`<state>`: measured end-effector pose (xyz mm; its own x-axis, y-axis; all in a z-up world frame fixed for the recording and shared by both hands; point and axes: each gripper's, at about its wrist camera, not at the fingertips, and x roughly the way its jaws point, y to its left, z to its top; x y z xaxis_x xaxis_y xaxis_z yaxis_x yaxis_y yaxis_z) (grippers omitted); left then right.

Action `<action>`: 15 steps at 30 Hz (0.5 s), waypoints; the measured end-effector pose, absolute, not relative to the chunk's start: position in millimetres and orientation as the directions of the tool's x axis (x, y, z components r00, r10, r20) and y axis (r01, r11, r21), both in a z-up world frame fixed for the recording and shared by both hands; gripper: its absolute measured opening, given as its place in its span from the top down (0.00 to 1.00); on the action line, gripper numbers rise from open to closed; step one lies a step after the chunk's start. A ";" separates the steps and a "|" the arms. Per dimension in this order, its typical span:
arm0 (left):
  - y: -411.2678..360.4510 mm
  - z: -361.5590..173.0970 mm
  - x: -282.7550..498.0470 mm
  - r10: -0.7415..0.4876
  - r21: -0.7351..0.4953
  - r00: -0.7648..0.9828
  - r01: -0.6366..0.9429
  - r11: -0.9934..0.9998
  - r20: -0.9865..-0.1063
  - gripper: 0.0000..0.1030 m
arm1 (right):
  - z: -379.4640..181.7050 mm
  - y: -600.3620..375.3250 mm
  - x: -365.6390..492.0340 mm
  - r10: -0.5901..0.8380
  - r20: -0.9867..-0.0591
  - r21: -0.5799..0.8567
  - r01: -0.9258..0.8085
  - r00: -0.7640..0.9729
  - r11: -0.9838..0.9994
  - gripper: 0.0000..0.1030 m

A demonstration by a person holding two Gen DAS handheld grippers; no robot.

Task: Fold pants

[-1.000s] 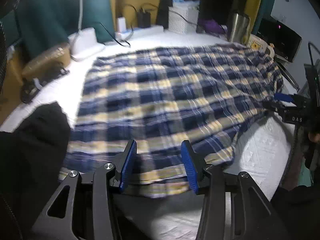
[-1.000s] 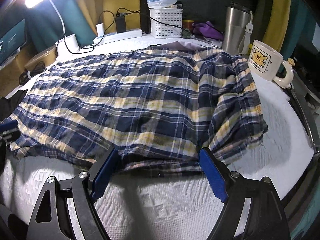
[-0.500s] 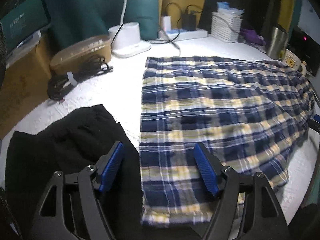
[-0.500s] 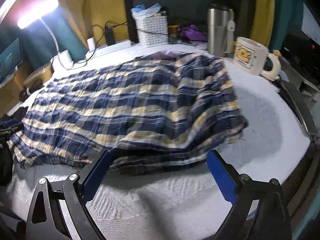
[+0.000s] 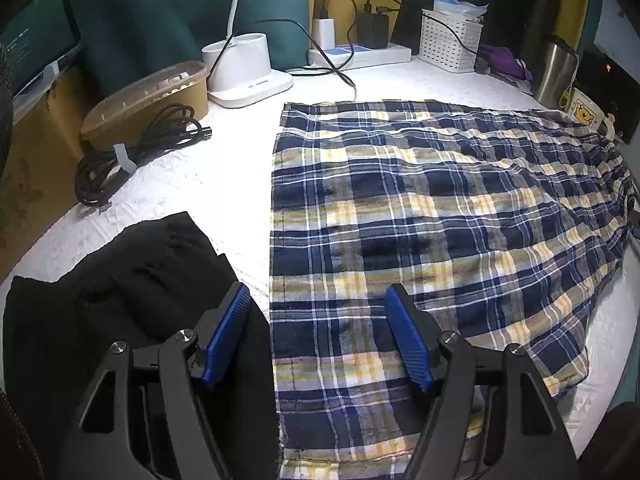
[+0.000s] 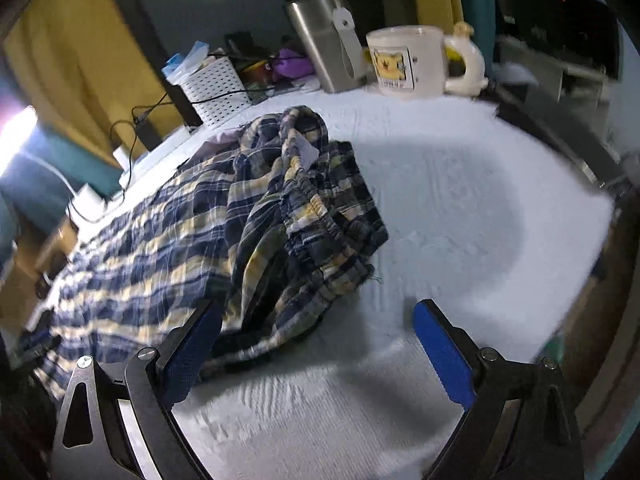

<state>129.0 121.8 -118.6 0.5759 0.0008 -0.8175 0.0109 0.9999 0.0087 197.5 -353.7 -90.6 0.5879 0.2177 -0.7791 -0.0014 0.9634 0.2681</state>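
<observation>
Both grippers, left (image 5: 318,336) closing slightly and right (image 6: 316,354) wide, hover empty over navy-and-yellow plaid pants (image 5: 420,216); next, probably, grasp the blurred waistband.

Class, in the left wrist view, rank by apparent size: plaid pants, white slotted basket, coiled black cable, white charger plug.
1. Blue-and-yellow plaid pants
2. Coiled black cable
3. White slotted basket, though it sits farther back, so this is unsure
4. White charger plug
</observation>
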 end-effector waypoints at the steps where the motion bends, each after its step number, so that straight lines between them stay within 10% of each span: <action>1: 121.6 -118.8 129.8 0.003 0.010 0.575 0.009 1.000 -0.818 0.32 | -91.6 -353.6 201.5 0.233 -0.776 0.281 -0.009 0.586 0.960 0.06; 9: 117.0 -113.4 129.6 0.003 0.006 0.573 0.004 1.000 -0.820 0.32 | -94.1 -344.3 228.8 0.307 -0.748 0.345 -0.052 0.588 0.937 0.12; 13: 111.9 -107.2 130.0 0.012 0.019 0.575 0.006 1.000 -0.818 0.32 | -97.5 -343.3 238.8 0.318 -0.752 0.329 -0.088 0.578 0.940 0.65; 15: 109.1 -104.3 131.3 0.020 0.028 0.576 0.006 1.000 -0.817 0.32 | -98.6 -345.9 240.0 0.338 -0.743 0.336 -0.115 0.578 0.935 0.72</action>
